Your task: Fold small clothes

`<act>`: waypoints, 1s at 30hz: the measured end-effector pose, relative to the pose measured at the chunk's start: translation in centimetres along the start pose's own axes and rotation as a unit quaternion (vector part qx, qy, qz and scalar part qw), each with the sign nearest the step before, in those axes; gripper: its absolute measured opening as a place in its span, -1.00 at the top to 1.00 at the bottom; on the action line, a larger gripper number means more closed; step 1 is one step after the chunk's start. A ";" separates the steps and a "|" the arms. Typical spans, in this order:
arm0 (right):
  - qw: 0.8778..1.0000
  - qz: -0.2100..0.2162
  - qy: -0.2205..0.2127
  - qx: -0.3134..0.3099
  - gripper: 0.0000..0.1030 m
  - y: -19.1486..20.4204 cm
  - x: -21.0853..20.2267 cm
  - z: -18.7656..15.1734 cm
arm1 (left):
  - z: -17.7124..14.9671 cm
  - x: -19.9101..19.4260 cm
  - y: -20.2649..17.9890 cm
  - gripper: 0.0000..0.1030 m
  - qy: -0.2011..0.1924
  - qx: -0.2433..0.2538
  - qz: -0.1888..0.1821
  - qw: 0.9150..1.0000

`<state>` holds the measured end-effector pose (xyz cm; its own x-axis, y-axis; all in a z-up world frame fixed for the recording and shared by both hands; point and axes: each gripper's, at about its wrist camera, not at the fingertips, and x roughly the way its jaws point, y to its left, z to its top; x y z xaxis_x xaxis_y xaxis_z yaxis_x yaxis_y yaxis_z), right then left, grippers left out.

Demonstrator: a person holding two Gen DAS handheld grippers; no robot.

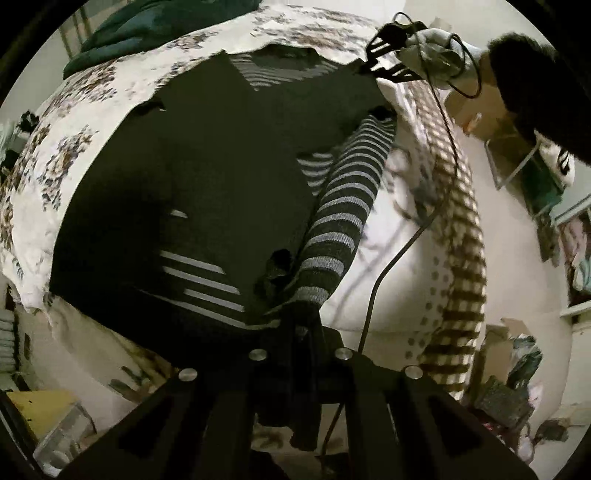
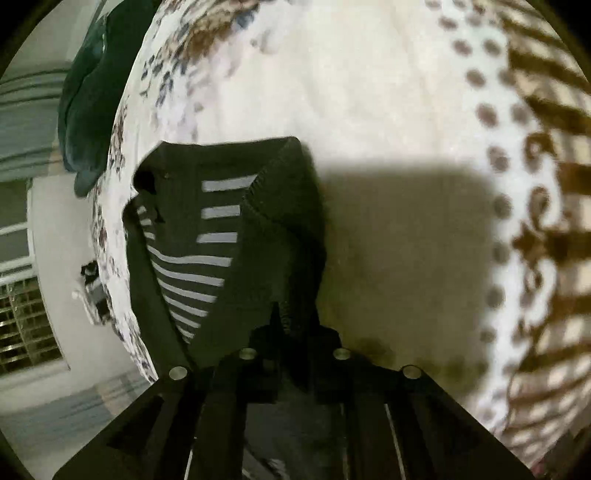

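A dark sweater [image 1: 207, 155] with grey-striped panels lies spread on a floral bedspread [image 1: 74, 147]. Its striped sleeve [image 1: 343, 206] runs down toward my left gripper [image 1: 299, 314], which is shut on the sleeve's cuff end. My right gripper shows at the far top of the left wrist view [image 1: 369, 66], pinching the sweater's far shoulder. In the right wrist view my right gripper [image 2: 295, 317] is shut on the sweater's dark ribbed edge [image 2: 284, 206], with the striped inside [image 2: 218, 236] to its left.
A dark green garment [image 1: 125, 29] lies at the bed's far end and also shows in the right wrist view [image 2: 88, 96]. A black cable [image 1: 384, 266] hangs across the bed. A dotted, checked border [image 2: 517, 221] edges the bedspread. Cluttered shelves [image 1: 546, 192] stand to the right.
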<state>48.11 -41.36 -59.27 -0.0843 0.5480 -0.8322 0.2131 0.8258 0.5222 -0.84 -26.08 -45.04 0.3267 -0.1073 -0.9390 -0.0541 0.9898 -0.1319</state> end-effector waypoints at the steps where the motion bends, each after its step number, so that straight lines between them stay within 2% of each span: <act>1: 1.000 -0.007 -0.006 -0.004 0.82 1.1 -0.7 -0.1 | 0.3 -0.6 1.1 0.91 -0.003 -0.011 -0.006 1.000; 6: 0.997 -0.066 -0.021 -0.043 0.83 9.5 -3.2 -1.2 | 1.3 -2.6 7.6 0.92 -0.011 -0.084 -0.043 0.995; 11: 0.990 -0.122 -0.028 -0.068 0.83 20.2 -1.7 -2.0 | 2.0 -3.3 15.7 0.92 -0.010 -0.167 -0.078 0.983; 16: 0.982 -0.168 -0.027 -0.079 0.83 30.1 4.8 -2.0 | 2.4 -2.4 24.3 0.92 -0.019 -0.229 -0.087 0.969; 21: 0.972 -0.218 -0.025 -0.087 0.83 37.7 14.5 -1.5 | 2.4 0.9 32.7 0.92 -0.015 -0.271 -0.083 0.959; 24: 0.965 -0.249 -0.030 -0.081 0.83 39.3 18.8 -0.9 | 2.3 3.6 36.4 0.91 -0.003 -0.286 -0.097 0.953; 27: 0.965 -0.257 -0.025 -0.055 0.77 39.0 21.6 -0.1 | 1.8 7.1 38.9 0.83 0.038 -0.299 -0.132 0.944; 29: 0.972 -0.230 -0.020 -0.034 0.47 38.4 22.0 0.3 | 1.2 8.5 40.1 0.74 0.065 -0.311 -0.146 0.937; 30: 0.980 -0.198 -0.019 -0.018 0.36 37.8 21.6 0.4 | 0.8 8.5 40.6 0.68 0.072 -0.317 -0.151 0.933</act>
<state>54.77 1.66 -57.56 -0.1171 0.1792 -0.9768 0.1358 0.9772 0.1630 0.50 13.30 -58.12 0.2898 -0.4291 -0.8555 -0.5433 0.6621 -0.5162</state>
